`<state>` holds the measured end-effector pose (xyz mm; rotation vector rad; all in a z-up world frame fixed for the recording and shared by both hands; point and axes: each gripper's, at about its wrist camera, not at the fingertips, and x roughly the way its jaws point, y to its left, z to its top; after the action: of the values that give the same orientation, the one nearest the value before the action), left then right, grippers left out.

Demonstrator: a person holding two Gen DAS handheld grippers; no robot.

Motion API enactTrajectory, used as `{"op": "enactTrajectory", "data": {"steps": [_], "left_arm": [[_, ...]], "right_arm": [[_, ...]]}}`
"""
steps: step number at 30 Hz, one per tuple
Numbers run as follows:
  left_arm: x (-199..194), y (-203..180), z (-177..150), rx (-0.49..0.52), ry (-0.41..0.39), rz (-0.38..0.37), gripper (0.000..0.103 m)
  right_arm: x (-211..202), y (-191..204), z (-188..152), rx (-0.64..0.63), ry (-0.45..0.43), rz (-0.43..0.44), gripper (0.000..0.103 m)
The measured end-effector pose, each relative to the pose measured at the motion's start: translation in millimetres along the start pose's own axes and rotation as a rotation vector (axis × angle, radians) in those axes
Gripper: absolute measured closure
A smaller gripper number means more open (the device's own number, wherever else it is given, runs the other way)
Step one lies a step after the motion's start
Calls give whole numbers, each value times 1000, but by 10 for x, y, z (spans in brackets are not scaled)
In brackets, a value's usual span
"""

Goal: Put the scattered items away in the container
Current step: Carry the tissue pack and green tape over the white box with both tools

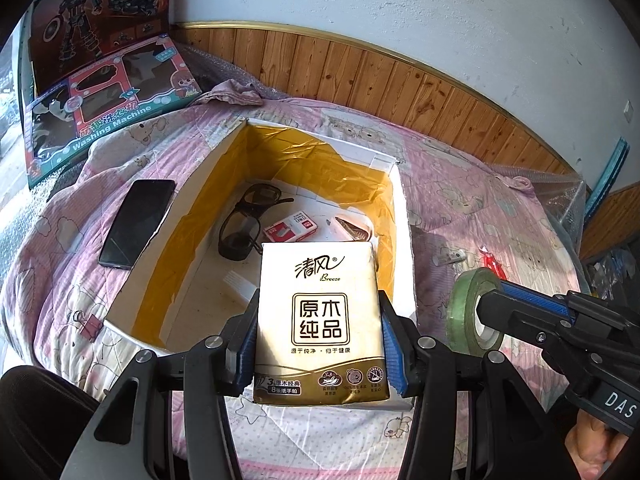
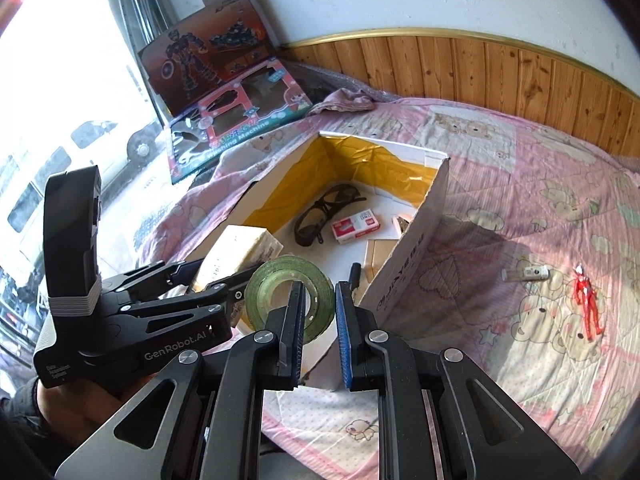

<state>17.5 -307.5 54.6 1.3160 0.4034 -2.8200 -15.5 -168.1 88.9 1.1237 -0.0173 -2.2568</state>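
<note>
Box [image 1: 402, 240] sits mid-bed with glasses [image 1: 250, 224] inside; left gripper [image 1: 318, 344] pinches a tissue pack [image 1: 320, 320] above it, right gripper [image 2: 318, 332] clamps tape [image 2: 272, 292] nearby.

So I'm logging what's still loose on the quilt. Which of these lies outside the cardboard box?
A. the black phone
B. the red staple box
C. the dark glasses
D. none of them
A: the black phone lies on the pink quilt beside the cardboard box's outer wall, while dark glasses and red staple box rest inside.
</note>
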Motion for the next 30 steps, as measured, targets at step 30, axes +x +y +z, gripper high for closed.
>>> {"op": "enactTrajectory", "data": {"steps": [30], "left_arm": [[-28,790,378,-123,-46,78,51]], "right_arm": [[677,309,534,-121,77,-21,88]]}}
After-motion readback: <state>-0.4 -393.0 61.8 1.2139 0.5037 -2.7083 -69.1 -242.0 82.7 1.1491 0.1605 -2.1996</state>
